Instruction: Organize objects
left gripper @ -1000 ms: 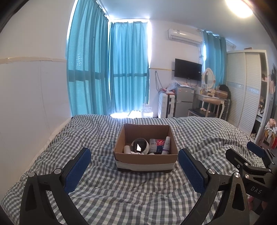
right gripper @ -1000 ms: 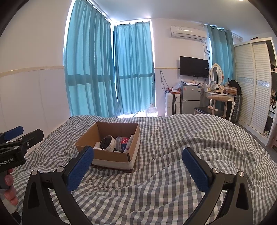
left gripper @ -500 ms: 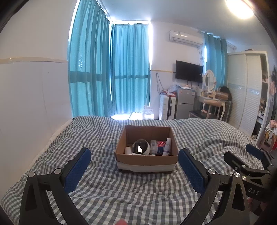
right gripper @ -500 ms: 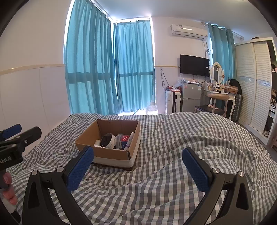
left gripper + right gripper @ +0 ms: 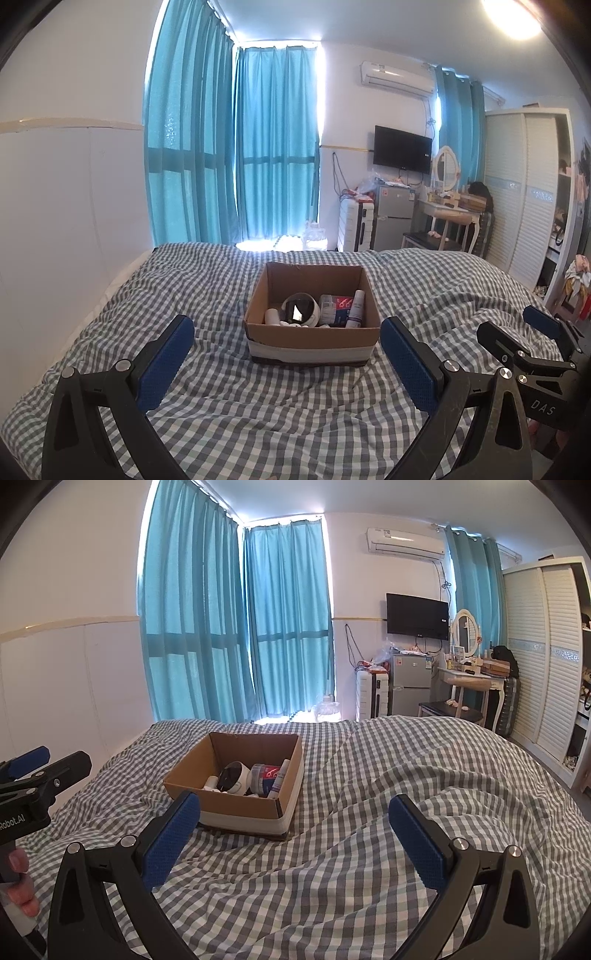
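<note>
left tool (image 5: 286,354) released | right tool (image 5: 293,832) released | box (image 5: 312,338) on checked bed (image 5: 221,406)

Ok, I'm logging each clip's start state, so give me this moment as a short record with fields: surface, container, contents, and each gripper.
surface: bed with grey-and-white checked cover
container: open cardboard box, pale band around its base, resting on the cover
contents: round white device with dark face, red-labelled clear container, slim white tube, small white items not identifiable
left gripper: open, empty, box framed between its fingers, not touching
right gripper: open, empty, box ahead and to its left
</note>
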A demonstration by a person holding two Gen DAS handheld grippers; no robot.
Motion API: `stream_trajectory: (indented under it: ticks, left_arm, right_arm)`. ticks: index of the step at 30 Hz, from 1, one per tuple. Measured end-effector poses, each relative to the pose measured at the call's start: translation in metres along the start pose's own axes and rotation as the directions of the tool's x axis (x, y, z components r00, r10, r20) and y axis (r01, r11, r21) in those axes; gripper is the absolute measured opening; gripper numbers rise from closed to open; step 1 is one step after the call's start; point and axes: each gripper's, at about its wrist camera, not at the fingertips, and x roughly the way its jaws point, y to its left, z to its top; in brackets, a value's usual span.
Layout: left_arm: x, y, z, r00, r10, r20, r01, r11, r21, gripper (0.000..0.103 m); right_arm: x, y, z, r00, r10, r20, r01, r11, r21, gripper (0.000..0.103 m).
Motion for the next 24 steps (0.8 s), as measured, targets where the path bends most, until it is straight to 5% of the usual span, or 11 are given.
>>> stream_trajectory:
  ticks: [24]
  left_arm:
    - [0.0036,0.0053,-0.0017,1.0,0.002,-0.014,-0.002,1.0,-0.007,0.103]
  right_arm:
    - [0.0002,0.005,-0.002,1.0,0.002,-0.009,-0.002,1.0,-0.015,0.102]
